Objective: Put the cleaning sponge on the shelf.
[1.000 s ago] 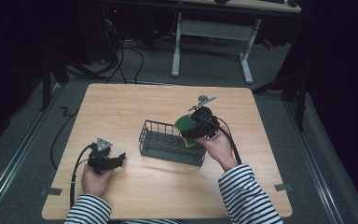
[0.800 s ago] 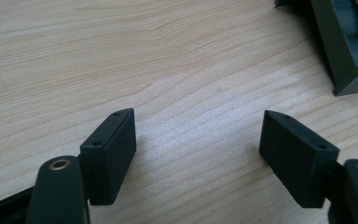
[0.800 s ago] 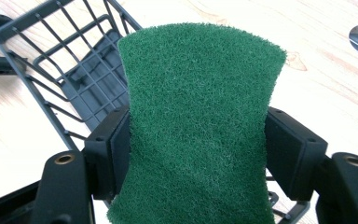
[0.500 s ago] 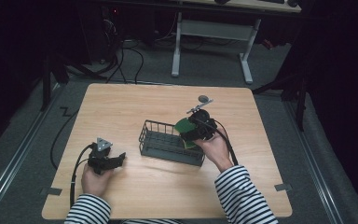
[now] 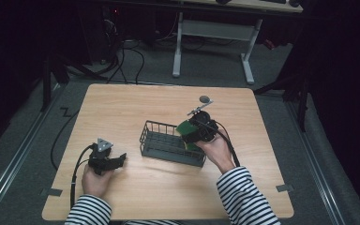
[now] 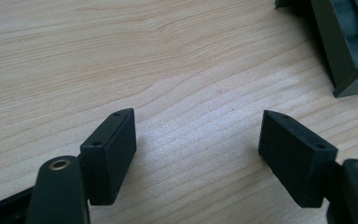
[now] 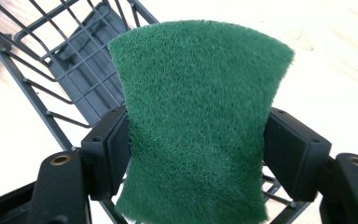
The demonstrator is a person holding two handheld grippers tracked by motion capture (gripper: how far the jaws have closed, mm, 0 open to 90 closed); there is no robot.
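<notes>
- While the right gripper (image 7: 196, 144) hangs over the right end of the wire basket (image 5: 168, 143), a green scouring pad (image 7: 198, 121) is clamped between its jaws, pinched at both sides so that the pad narrows at the waist and flares above it.
- Held this way, the pad (image 5: 186, 128) is kept upright above the basket's right end, near the middle of the bench (image 5: 136, 103).
- Behind the pad, the basket's grid floor (image 7: 81, 74) and rim wires are seen in the right gripper view.
- At the near left part of the bench, the left gripper (image 5: 115, 161) is held low by the left hand (image 5: 95, 180), its jaws set wide with bare wood between them.
- Past its right jaw, a corner of the basket (image 6: 345, 51) is seen in the left gripper view.
- A small dark round thing (image 5: 205, 99) is seen on the bench beyond the right gripper, toward the far edge.
</notes>
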